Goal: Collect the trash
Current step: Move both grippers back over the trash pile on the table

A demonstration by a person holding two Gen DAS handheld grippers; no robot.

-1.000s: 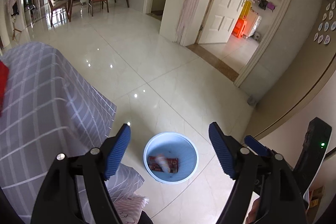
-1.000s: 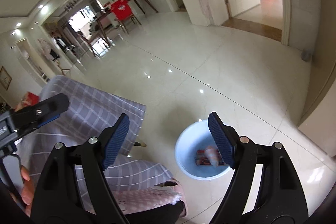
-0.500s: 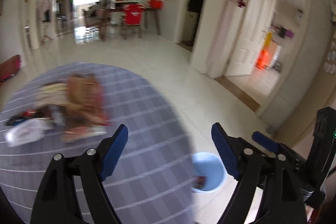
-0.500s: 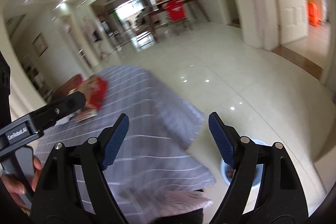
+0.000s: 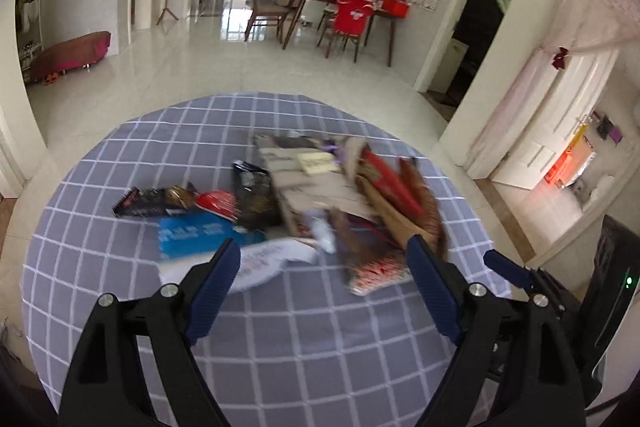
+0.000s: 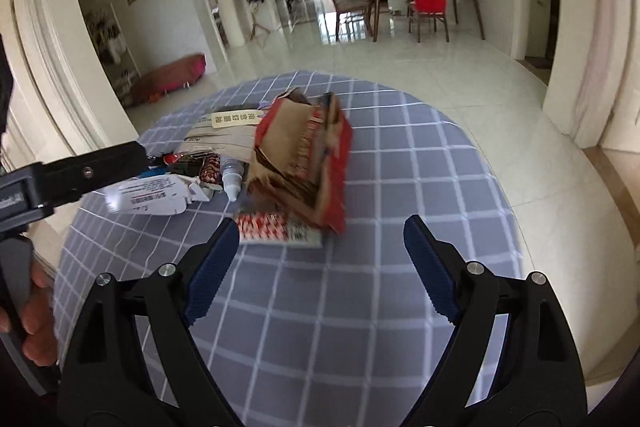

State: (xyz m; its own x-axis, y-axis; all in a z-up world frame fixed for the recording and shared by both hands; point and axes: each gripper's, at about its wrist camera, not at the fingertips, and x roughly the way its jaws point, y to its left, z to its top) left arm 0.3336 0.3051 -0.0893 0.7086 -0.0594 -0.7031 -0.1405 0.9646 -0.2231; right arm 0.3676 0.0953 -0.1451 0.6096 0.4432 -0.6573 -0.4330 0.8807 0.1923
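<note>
A pile of trash lies on a round table with a grey checked cloth (image 5: pixel 280 327). It holds a crumpled brown and red paper bag (image 6: pixel 304 163), a red-patterned wrapper (image 6: pixel 280 231), a small white bottle (image 6: pixel 232 181), a white printed packet (image 6: pixel 148 199), a blue packet (image 5: pixel 192 233) and a dark wrapper (image 5: pixel 148 203). My left gripper (image 5: pixel 324 283) is open and empty, just short of the pile. My right gripper (image 6: pixel 320 259) is open and empty, in front of the red-patterned wrapper. The bin is out of view.
The table stands on a glossy tiled floor (image 5: pixel 224 67). A dining table with chairs (image 5: pixel 340 15) stands at the far end of the room. A low red bench (image 5: pixel 72 51) is at the far left. A white door (image 5: pixel 560 115) is at the right.
Both grippers have swung away from the blue bin on the floor and up over the table. The trash pile is now straight ahead and the bin has left both views.
</note>
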